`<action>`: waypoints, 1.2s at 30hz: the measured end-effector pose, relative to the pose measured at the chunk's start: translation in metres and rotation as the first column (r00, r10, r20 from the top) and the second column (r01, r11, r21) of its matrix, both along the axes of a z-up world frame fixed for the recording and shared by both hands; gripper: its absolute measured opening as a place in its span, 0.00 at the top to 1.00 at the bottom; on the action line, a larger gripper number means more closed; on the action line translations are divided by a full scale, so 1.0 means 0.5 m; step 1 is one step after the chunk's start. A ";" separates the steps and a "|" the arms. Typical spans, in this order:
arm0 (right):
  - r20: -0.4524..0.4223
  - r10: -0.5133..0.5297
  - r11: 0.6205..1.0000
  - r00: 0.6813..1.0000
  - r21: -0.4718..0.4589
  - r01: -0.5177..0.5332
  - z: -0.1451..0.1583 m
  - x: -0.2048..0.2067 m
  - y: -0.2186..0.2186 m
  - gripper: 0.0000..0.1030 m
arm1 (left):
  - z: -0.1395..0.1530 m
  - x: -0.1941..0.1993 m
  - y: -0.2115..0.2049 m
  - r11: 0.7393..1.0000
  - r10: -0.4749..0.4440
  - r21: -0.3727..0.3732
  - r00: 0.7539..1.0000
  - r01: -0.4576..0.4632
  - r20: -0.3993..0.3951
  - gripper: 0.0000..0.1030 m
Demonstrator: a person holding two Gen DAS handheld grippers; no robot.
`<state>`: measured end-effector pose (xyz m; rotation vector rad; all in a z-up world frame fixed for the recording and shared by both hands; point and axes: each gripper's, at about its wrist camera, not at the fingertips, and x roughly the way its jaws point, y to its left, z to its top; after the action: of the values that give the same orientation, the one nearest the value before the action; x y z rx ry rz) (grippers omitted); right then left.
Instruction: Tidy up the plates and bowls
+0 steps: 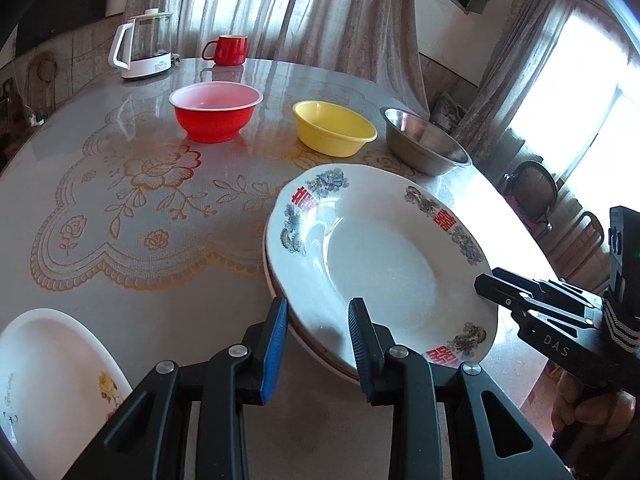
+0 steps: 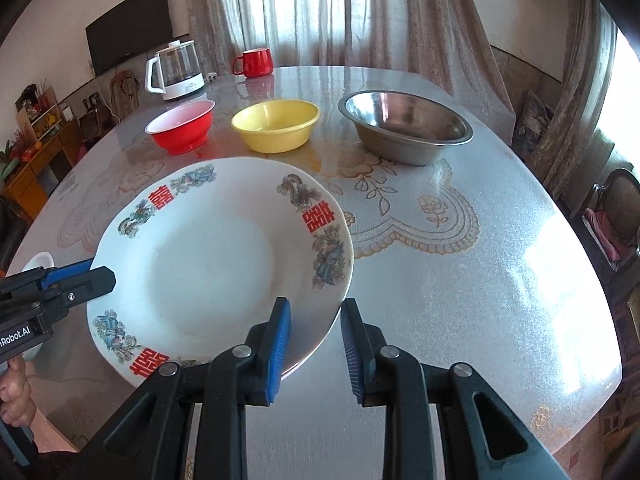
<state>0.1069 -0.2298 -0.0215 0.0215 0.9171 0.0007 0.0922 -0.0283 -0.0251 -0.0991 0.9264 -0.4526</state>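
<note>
Sheer grey curtains (image 2: 320,8) hang across the top of the frame, daylight glowing through. Upper left, a dark television (image 2: 128,36) sits on the pale wall above a wooden cabinet (image 2: 36,160). Far right, a bright window (image 1: 592,92) and a dark chair (image 2: 616,216).

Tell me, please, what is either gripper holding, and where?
Nothing appears held: the left gripper and right gripper are both open at the patterned plate's rim.

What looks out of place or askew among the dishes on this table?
The decorated plate sits off-centre on the plates beneath it, whose rims stick out at the near edge. The red bowl, yellow bowl and steel bowl stand upright. Nothing looks spilled or broken.
</note>
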 end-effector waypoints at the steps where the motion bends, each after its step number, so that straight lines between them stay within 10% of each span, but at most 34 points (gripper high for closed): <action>1: -0.001 0.010 1.000 1.000 0.012 -0.010 0.002 0.000 0.002 0.75 | -0.002 0.002 0.001 1.000 -0.002 0.002 1.000 0.002 -0.005 0.70; 18: -0.035 -0.023 0.998 0.999 0.053 0.025 -0.003 0.011 -0.004 0.74 | -0.002 -0.022 -0.006 0.998 -0.063 0.018 0.998 0.063 0.009 0.66; 36: 0.018 -0.063 0.994 0.998 0.085 0.062 0.014 -0.003 0.005 0.72 | 0.014 -0.045 0.052 0.997 0.075 0.008 0.997 -0.075 0.028 0.62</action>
<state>0.1053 -0.2275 -0.0144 0.1283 0.8953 -0.0186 0.0699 -0.0023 -0.0180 -0.1185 0.8945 -0.3795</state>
